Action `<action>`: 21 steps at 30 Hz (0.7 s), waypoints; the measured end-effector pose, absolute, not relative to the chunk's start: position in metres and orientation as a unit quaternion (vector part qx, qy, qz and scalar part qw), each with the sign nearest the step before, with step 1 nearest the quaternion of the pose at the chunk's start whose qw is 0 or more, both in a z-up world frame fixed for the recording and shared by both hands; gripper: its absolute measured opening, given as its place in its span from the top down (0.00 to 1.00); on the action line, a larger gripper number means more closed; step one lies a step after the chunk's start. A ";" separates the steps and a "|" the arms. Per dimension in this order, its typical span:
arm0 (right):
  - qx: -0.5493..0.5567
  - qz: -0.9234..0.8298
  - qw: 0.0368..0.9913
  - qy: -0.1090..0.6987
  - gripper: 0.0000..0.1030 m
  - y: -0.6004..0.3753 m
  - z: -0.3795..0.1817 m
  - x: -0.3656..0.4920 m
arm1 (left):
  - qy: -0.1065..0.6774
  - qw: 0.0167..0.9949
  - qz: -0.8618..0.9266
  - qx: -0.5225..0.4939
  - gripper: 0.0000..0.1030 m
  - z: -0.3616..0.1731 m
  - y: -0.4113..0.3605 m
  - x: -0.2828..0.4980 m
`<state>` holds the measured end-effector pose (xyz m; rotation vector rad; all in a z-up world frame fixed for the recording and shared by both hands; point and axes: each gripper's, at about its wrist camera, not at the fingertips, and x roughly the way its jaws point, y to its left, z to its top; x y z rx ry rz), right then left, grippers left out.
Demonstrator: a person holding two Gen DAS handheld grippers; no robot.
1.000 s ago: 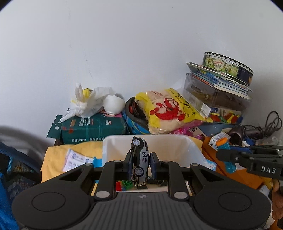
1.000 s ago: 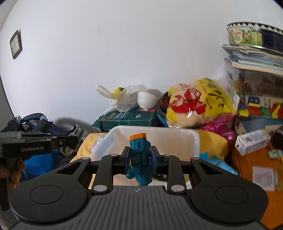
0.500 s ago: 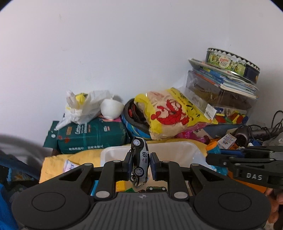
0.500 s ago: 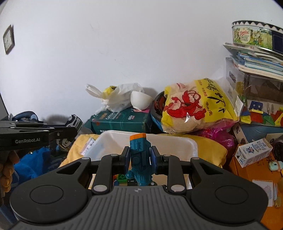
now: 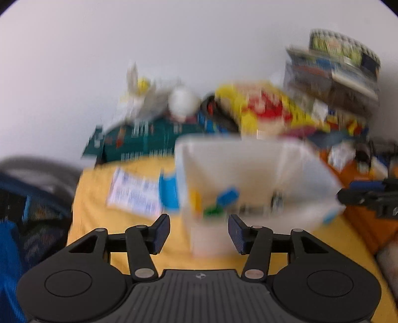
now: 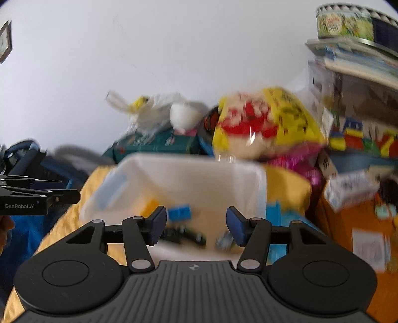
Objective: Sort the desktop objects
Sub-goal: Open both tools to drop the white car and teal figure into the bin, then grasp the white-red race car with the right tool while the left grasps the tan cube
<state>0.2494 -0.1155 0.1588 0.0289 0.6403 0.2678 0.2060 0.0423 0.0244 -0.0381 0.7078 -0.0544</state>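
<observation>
Both grippers, left gripper (image 5: 199, 231) and right gripper (image 6: 196, 224), hang over the white bin (image 6: 258, 188) at mid-frame, jaws opening and empty, a few small toys already inside, clutter around still unsorted

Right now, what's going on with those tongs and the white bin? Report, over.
Both tongs opening, nothing between them: left, right. White bin just ahead, toys inside, blurred. Nothing in the way.

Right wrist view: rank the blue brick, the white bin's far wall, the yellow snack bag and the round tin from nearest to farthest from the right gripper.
From the right gripper, jaws opening with nothing between them:
1. blue brick, in the bin, just ahead, slightly left.
2. white bin's far wall, straight ahead.
3. yellow snack bag, behind the bin, to the right.
4. round tin, atop the stack, far upper right.
</observation>
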 end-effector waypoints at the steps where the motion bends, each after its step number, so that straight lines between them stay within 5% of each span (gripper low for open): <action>1: 0.012 0.133 0.939 0.317 0.44 -0.116 0.150 0.240 | 0.356 0.934 -0.027 -0.018 0.46 0.010 0.044 0.196; 10: -0.009 0.107 0.907 0.408 0.48 -0.117 0.053 0.192 | 0.429 0.903 -0.033 -0.005 0.46 -0.074 0.031 0.146; 21: -0.026 0.100 0.898 0.428 0.49 -0.100 0.022 0.201 | 0.424 0.905 -0.020 -0.041 0.47 -0.093 0.021 0.162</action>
